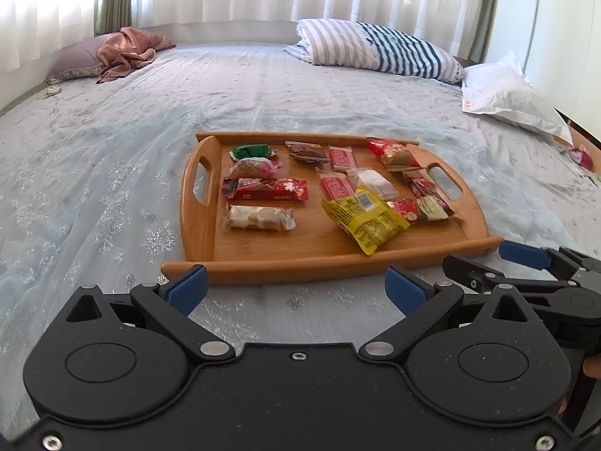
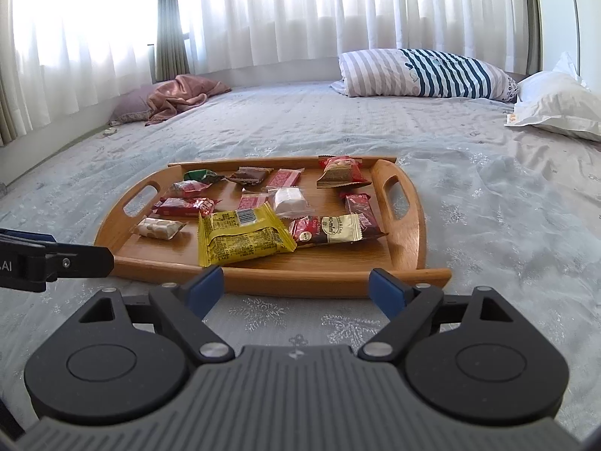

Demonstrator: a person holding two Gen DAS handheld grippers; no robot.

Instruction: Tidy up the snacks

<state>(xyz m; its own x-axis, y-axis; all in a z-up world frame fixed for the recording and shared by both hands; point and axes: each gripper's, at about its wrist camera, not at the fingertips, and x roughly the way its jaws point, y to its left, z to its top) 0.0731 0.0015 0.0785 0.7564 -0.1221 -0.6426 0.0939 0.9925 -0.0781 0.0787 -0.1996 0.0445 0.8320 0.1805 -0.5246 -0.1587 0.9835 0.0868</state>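
Note:
A wooden tray (image 1: pixel 319 259) with two handle slots lies on the bed and holds several wrapped snacks. A yellow packet (image 1: pixel 364 218) lies near its front, a long red bar (image 1: pixel 265 189) and a pale biscuit pack (image 1: pixel 259 218) at its left, a green candy (image 1: pixel 249 150) at the back. My left gripper (image 1: pixel 296 287) is open and empty, just in front of the tray's near rim. My right gripper (image 2: pixel 296 287) is open and empty, also in front of the tray (image 2: pixel 338 282); the yellow packet (image 2: pixel 244 240) lies just beyond it. The right gripper also shows in the left wrist view (image 1: pixel 484 267).
The bed has a pale blue snowflake cover (image 1: pixel 94 206). A striped pillow (image 1: pixel 375 49) and a white pillow (image 1: pixel 514 101) lie at the back right, a pink cloth on a mauve pillow (image 1: pixel 124 50) at the back left. Curtains hang behind.

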